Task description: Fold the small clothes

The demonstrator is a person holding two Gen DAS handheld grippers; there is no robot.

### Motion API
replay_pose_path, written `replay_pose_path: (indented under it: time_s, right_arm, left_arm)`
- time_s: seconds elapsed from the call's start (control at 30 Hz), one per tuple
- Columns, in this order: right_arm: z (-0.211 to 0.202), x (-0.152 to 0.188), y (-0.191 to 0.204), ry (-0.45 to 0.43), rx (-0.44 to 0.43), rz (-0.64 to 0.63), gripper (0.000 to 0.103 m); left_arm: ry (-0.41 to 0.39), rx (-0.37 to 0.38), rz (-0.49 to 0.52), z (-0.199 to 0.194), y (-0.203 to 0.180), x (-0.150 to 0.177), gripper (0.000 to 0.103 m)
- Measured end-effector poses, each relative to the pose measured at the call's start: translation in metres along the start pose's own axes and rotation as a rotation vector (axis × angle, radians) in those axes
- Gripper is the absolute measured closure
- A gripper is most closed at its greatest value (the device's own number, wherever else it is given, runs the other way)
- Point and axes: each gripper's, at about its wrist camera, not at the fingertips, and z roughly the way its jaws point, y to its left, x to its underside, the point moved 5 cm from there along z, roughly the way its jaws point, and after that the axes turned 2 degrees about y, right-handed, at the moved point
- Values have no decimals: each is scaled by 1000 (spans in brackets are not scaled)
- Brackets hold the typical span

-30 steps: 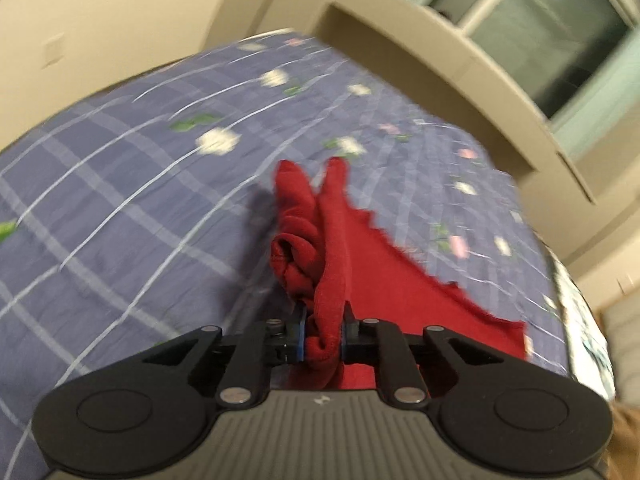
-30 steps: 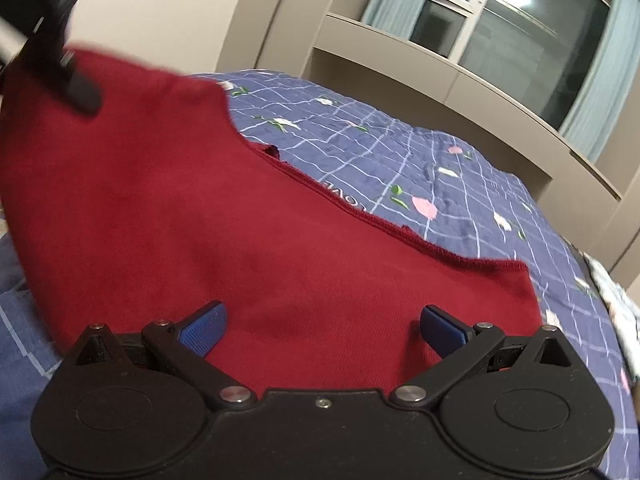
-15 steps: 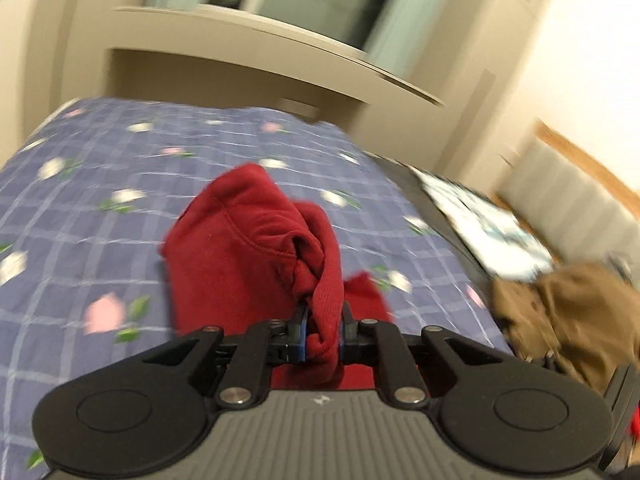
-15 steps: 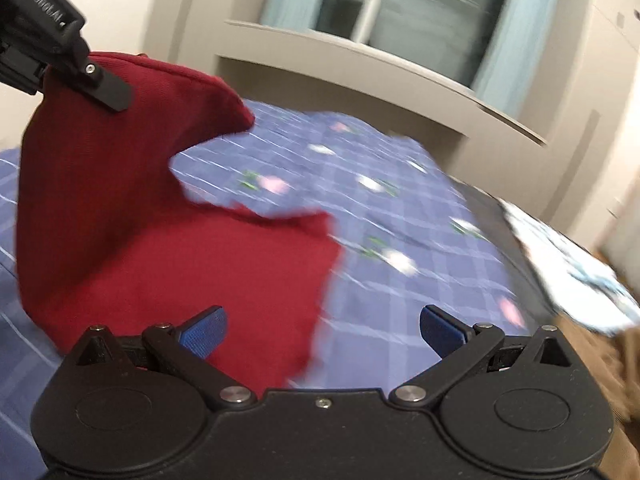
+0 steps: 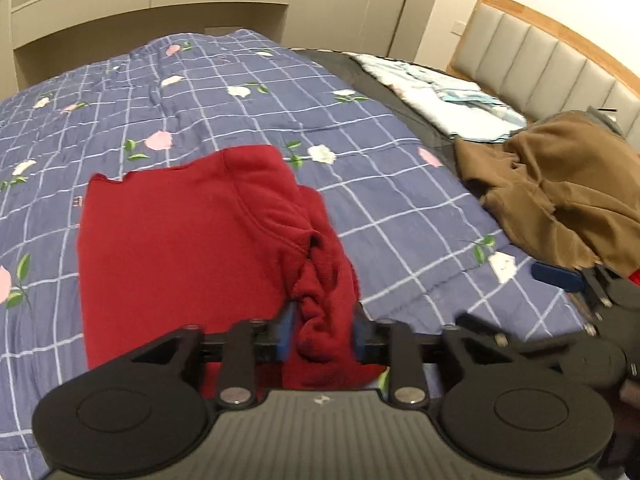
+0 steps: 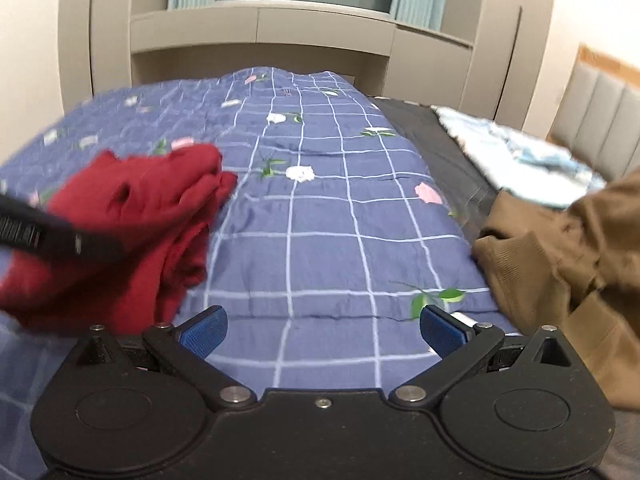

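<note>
A dark red garment (image 5: 180, 240) lies folded on the blue checked quilt (image 5: 400, 220), with a bunched edge rising toward me. My left gripper (image 5: 322, 336) has that bunched edge between its blue pads; the jaws are opening and a thin gap shows beside the left pad. In the right wrist view the red garment (image 6: 140, 208) sits at the left, crossed by the black body of the left gripper (image 6: 40, 236). My right gripper (image 6: 320, 326) stands open over bare quilt (image 6: 320, 220) with nothing between its fingers. One of its blue fingers (image 5: 560, 276) shows at the left wrist view's right edge.
A crumpled brown garment (image 5: 560, 184) lies on the right of the bed, close to the right gripper (image 6: 560, 248). Light blue bedding (image 5: 440, 92) lies near the padded headboard (image 5: 540, 52). Built-in cabinets and a window stand beyond the bed's far end.
The left gripper swung right with the red garment, which now lies on the quilt, and its jaws have widened. The right gripper, open throughout, swung right away from the garment toward the brown one.
</note>
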Motion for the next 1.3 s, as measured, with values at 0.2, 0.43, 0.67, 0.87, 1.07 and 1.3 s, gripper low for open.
replay_pose_path:
  time_s: [0.2,0.43,0.67,0.87,1.07,1.3]
  right_arm:
    - [28,-47,-7,17,-250,190,2]
    - [86,-103,32,136,-503,297,28]
    - [120,-123,62,191,-464,227,87]
    - [127,-109,56,199,-393,170,82]
    - [98,-104,43,128,-351,152,50]
    - [40,-82,72,81,-452,-27,11]
  left_arm:
    - [8,29,35,-10,-3,11,36]
    - [16,-50,160,-5,-14,29,78]
    - [-27,-73,290,-6,-24,29,98]
    - [22,-115,457,16,-41,47,97]
    - [17,-49,377,-6,-27,56,33]
    - [23,-202,168,-39,32,76,12]
